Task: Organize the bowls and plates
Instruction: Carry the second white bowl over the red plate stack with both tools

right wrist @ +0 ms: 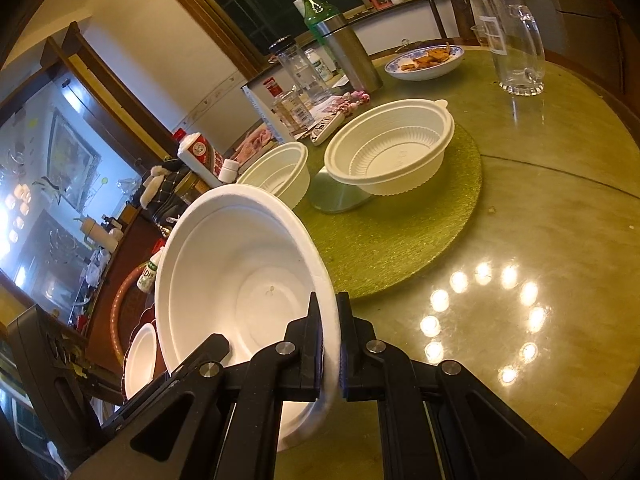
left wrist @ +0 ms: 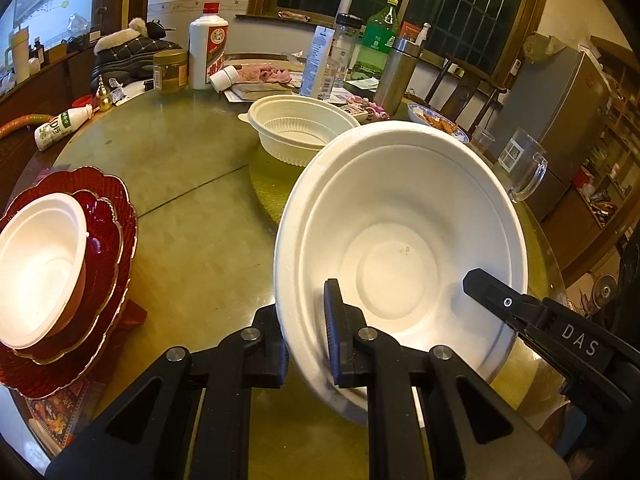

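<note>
You hold one large white paper bowl [left wrist: 400, 248] by its rim with both grippers, tilted up above the desk [left wrist: 192, 216].

Left wrist view: your left gripper [left wrist: 308, 332] has its jaws narrow, pinching the bowl's near-left rim, one finger inside and one outside; the bowl is empty. Your right gripper [left wrist: 496, 300] comes in from the right onto the opposite rim. At left, a small white paper bowl [left wrist: 40, 268] sits empty in stacked red scalloped plates [left wrist: 108, 240]; a ribbed white plastic bowl [left wrist: 300, 128] stands beyond, also empty.
Right wrist view: your right gripper [right wrist: 330, 344] points down at a slant, jaws clamped tight on the big bowl's [right wrist: 240, 272] rim. The ribbed bowl [right wrist: 388, 156] rests on a green round mat [right wrist: 400, 240]; a blue-rimmed dish [right wrist: 424, 62] holds fried food.
</note>
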Available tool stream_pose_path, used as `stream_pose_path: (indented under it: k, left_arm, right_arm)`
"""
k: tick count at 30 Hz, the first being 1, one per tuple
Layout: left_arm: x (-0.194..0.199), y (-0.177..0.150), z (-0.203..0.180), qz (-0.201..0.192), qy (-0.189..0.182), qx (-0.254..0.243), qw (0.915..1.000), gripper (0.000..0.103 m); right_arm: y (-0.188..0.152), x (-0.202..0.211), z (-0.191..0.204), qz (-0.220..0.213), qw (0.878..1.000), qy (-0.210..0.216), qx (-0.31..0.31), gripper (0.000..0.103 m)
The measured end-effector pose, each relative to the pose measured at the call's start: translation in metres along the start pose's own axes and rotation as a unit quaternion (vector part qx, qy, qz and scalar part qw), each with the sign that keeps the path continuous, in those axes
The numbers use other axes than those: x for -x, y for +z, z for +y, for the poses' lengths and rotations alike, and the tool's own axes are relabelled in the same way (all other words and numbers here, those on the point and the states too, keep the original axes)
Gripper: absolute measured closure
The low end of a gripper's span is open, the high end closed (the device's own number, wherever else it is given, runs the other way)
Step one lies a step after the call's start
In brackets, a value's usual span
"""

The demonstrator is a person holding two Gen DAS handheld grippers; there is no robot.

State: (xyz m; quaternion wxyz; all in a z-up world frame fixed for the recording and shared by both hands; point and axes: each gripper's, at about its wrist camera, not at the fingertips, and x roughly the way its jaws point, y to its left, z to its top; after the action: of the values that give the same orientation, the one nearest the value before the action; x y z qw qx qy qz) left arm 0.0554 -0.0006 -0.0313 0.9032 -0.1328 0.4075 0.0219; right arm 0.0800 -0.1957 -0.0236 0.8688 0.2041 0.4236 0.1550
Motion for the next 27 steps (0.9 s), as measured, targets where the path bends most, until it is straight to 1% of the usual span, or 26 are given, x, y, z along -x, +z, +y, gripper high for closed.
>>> stream_pose_path:
  k: [12,27]
  left_arm:
    - [0.016,-0.003,0.013,-0.007,0.004,0.003,1.0,0.09]
    - [0.036,-0.006,0.036,-0.023,0.012,0.017,0.9995,0.09]
  right_arm:
    - [-0.002,0.001,0.011,0.004,1.0,0.008,0.013,0.097]
    - [-0.012,0.004,0.042,0.009,0.999,0.024,0.042,0.097]
